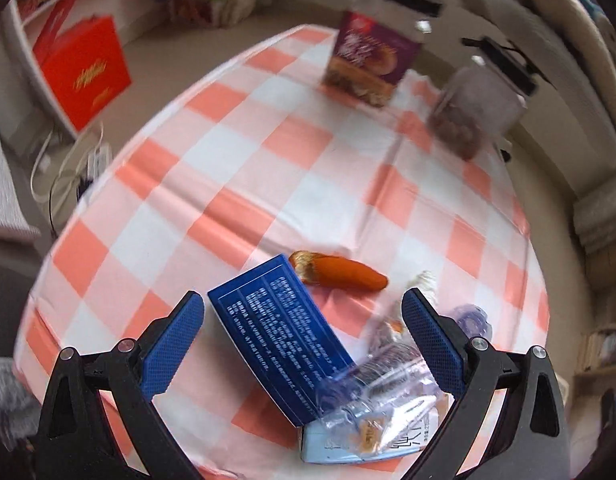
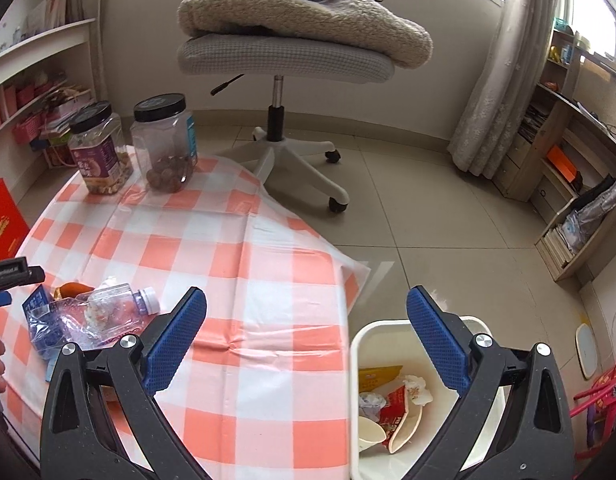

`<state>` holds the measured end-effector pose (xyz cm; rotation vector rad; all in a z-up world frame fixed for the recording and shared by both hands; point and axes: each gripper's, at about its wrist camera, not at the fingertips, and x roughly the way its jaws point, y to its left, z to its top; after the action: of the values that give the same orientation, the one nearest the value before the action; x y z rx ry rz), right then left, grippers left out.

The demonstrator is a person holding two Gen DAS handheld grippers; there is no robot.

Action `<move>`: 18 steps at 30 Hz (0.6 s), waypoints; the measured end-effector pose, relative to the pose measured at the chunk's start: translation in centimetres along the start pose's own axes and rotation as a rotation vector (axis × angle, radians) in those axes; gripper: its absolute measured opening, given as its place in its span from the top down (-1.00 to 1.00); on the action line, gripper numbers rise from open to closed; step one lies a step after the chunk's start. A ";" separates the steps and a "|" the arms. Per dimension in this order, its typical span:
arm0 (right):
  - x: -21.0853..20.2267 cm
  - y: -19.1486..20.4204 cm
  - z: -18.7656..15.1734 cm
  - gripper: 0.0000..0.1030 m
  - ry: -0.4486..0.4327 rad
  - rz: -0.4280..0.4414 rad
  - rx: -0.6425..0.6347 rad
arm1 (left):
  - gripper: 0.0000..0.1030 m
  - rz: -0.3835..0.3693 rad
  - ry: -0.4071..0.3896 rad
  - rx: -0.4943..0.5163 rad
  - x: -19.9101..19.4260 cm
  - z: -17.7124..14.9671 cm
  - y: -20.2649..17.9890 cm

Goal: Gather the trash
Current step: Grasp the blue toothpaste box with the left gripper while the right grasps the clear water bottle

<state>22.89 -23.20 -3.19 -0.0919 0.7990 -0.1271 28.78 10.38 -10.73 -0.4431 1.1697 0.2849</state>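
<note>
White bin (image 2: pixel 358 344) holds some trash; box (image 1: pixel 279 336), bottle (image 2: pixel 107 312) (crushed) remain beside it; both grippers (image 1: pixel 301 316) (image 2: pixel 305 312) released.

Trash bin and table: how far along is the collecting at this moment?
Partly done. The white bin already holds crumpled paper, paper cups and a red wrapper. Nothing is in hand: the right gripper hangs open by the bin, and the left gripper is open over the remaining pile. Still on the checked tablecloth: the blue box, the crushed plastic bottle and an orange wrapper.
</note>
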 end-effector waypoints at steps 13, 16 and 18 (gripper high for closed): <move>7.2 6.2 -1.5 -0.86 0.408 0.371 0.277 | -0.34 -0.096 0.211 -0.048 4.9 -0.2 0.9; 9.2 7.6 -2.4 -0.86 0.504 0.435 0.363 | -0.21 -0.174 0.190 0.030 3.1 -0.8 0.1; 10.2 8.6 -2.9 -0.86 0.544 0.456 0.400 | -0.16 -0.199 0.161 0.112 1.4 -1.3 -1.0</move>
<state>28.56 -16.31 -13.57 0.5223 1.3000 0.1297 28.63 8.86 -12.25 -0.4862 1.2804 0.0109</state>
